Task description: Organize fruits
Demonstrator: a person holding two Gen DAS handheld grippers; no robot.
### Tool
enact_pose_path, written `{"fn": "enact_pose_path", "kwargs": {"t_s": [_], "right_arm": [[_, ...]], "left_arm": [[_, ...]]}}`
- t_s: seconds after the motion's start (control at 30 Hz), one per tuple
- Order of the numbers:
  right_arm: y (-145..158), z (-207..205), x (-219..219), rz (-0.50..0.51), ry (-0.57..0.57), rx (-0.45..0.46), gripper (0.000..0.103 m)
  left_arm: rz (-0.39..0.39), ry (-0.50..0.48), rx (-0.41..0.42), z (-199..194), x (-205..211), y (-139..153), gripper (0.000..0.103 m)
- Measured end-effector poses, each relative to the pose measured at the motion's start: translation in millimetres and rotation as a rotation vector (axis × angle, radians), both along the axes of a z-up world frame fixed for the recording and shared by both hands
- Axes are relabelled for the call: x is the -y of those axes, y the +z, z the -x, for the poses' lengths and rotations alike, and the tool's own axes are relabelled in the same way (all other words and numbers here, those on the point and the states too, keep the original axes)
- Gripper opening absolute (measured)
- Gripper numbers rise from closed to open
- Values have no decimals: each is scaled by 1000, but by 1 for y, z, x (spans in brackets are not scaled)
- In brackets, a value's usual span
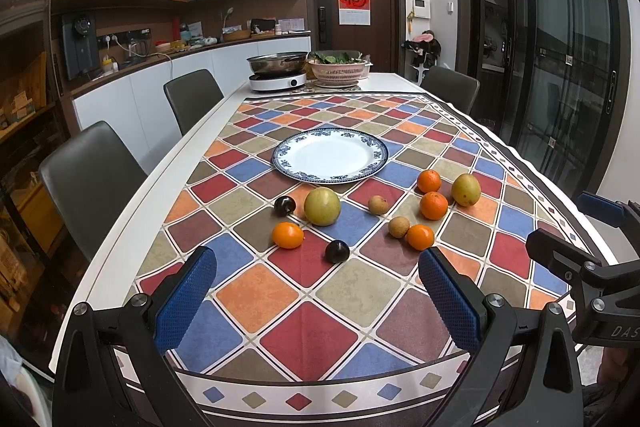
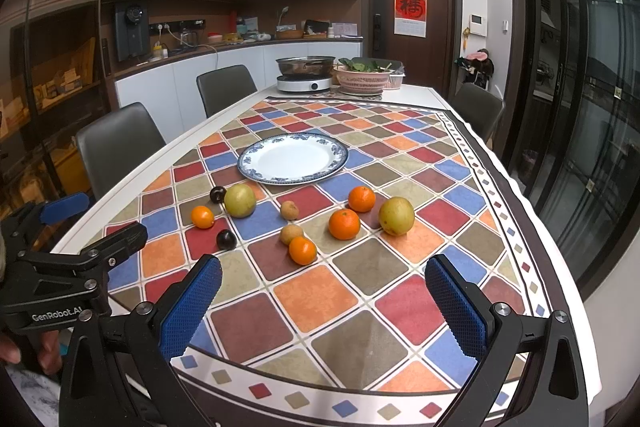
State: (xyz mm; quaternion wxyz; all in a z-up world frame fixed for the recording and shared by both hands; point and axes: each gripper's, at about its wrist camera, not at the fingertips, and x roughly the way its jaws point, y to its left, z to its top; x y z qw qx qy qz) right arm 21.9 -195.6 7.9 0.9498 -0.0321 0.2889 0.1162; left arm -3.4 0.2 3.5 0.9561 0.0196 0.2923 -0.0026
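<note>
On tablecloth [image 1: 304, 323]: plate [image 1: 330, 155] bare, fruits beside it; both tongs [image 1: 316, 301] [image 2: 323, 303] agape, unladen.

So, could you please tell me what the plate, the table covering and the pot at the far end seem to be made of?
The plate looks like glazed ceramic: glossy white with a printed blue rim pattern. The table covering looks like vinyl or oilcloth, judging by its smooth, faintly shiny printed diamonds, though coated fabric is possible. The pot appears to be polished steel, silvery and reflective.
</note>
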Motion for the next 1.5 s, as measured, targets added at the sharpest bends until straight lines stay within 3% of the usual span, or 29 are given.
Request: {"fn": "enact_pose_path", "kwargs": {"t_s": [1.1, 1.5], "right_arm": [[0, -1, 0, 0, 1, -1, 102], [-9, -14, -2, 2, 16, -42, 102]], "left_arm": [[-1, 1, 0, 0, 0, 0, 103], [-14, 4, -33, -11, -6, -8, 103]]}}
